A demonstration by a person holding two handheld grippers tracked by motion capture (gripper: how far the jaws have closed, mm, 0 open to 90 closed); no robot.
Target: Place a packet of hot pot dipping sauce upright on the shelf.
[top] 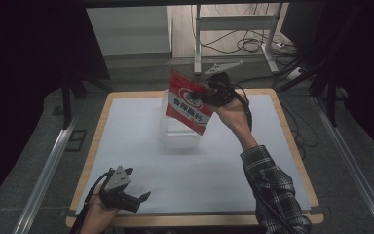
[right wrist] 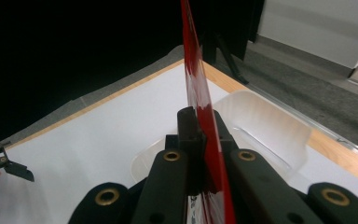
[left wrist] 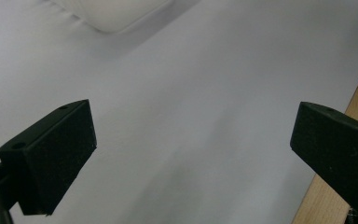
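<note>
A red and white snack packet [top: 190, 101] hangs in the air over a clear plastic tub [top: 177, 139] at the back middle of the table. My right gripper [top: 209, 91] is shut on the packet's right edge; in the right gripper view the packet [right wrist: 200, 100] stands edge-on between the closed jaws, with the tub [right wrist: 261, 128] below. My left gripper [top: 137, 184] rests near the table's front left edge, open and holding nothing. In the left gripper view its fingers [left wrist: 51, 154] stand wide apart over the white mat, and a corner of the tub [left wrist: 114, 11] shows at the top.
A white mat [top: 190, 170] covers the wooden table [top: 292, 146]. Beyond the far edge stand a metal frame leg [top: 197, 34] and loose cables [top: 253, 44] on the floor. A rail [top: 44, 170] runs along the left side.
</note>
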